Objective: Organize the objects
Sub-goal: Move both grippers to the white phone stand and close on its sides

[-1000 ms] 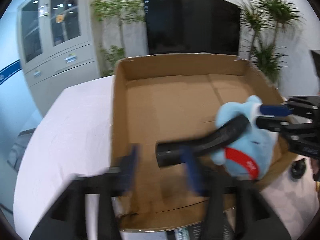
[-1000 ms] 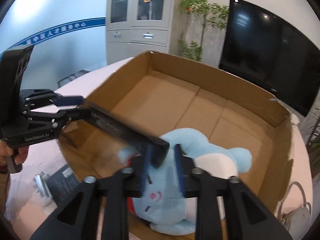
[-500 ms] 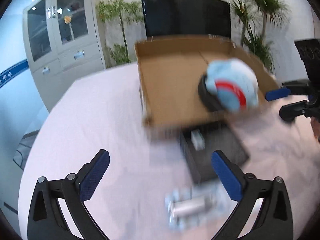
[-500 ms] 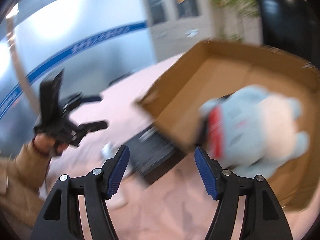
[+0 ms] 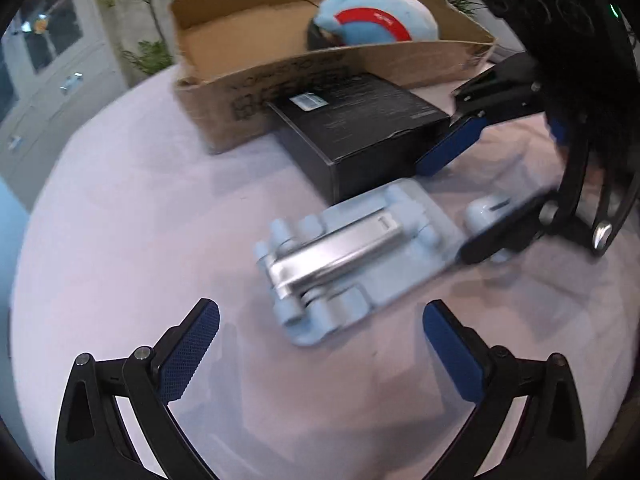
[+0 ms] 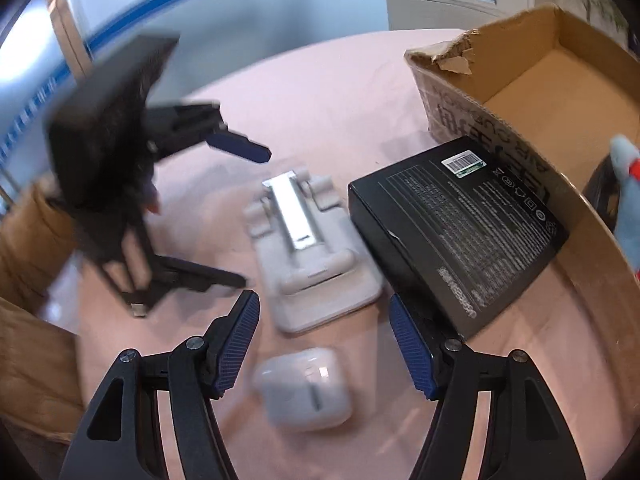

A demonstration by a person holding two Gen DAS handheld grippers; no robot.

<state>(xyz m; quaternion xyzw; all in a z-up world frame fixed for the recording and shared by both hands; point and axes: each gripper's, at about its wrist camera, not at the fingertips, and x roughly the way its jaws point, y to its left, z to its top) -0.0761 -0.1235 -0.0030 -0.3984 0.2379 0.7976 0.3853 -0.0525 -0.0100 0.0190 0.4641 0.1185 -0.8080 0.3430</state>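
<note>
My left gripper [image 5: 320, 344] is open and empty, just short of a pale phone stand [image 5: 352, 256] with a silver arm, lying flat on the table. My right gripper [image 6: 322, 320] is open, pointing down. A white earbud case [image 6: 304, 388] lies between its fingers with gaps on both sides. In the left wrist view that case [image 5: 492, 208] is half hidden behind the right gripper [image 5: 446, 210]. A black box [image 6: 456, 232] lies against the cardboard box [image 6: 540, 92]. The blue plush [image 5: 376, 24] rests inside the cardboard box on a dark object.
The left gripper [image 6: 248, 216] shows in the right wrist view, left of the phone stand [image 6: 308, 256], with a brown sleeve [image 6: 24, 240] behind it. A pink cloth [image 5: 140, 220] covers the table. Cabinets and plants stand beyond the table's far edge.
Both grippers have left the cardboard box, where they were at the black tube and the plush, and come down over the table. Both have opened. The plush stays in the box.
</note>
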